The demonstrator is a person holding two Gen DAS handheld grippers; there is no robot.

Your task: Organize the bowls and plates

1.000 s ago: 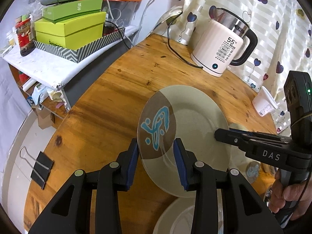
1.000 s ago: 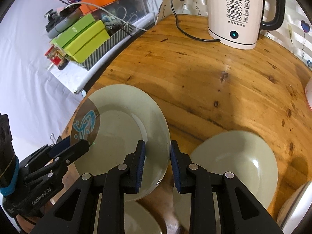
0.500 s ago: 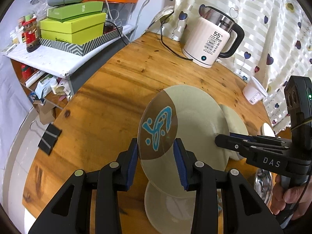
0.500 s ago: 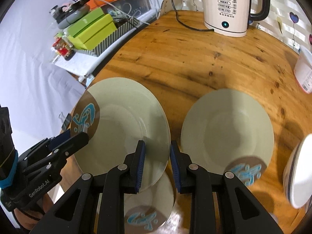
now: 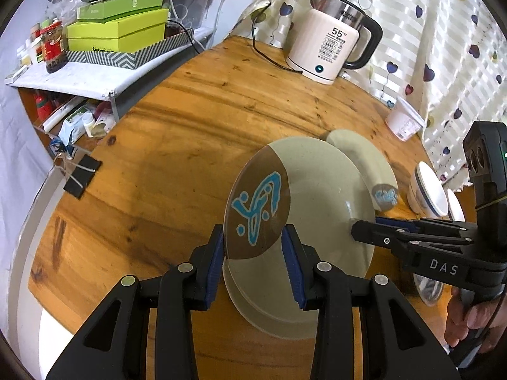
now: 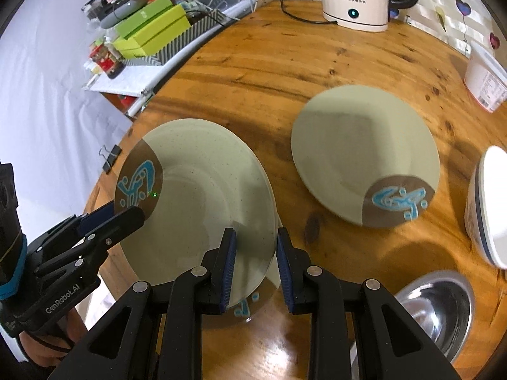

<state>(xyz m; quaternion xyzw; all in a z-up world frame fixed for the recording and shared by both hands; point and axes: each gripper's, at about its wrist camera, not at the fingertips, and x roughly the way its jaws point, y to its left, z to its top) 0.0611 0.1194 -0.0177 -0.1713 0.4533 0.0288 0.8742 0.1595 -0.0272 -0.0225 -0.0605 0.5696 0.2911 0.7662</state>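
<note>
Right wrist view: both grippers pinch opposite rims of a green plate (image 6: 202,196), right gripper (image 6: 255,266) near edge, left gripper (image 6: 126,213) far, carried above the table (image 6: 253,72); a second plate (image 6: 364,161) lies just right.

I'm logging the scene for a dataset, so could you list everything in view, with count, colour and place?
Held plate: one, pale green with a brown patch and blue motif, gripped at opposite rims above another plate.
Plate beneath: one, same pattern, mostly hidden.
Second plate: one, same pattern, flat on the table, right of centre.
White bowl: one, dark rim stripe, right edge.
Steel bowl: one, silver, lower right.
Kettle: one, cream with black handle, far edge.
White tub: one, by the curtain.
Binder clip: one, black, left edge of the table.
Green boxes: stacked, side shelf.
Table: one, round, wooden.
Left gripper: black, blue pads, on the plate's patterned rim.
Right gripper: black, on the opposite rim.
</note>
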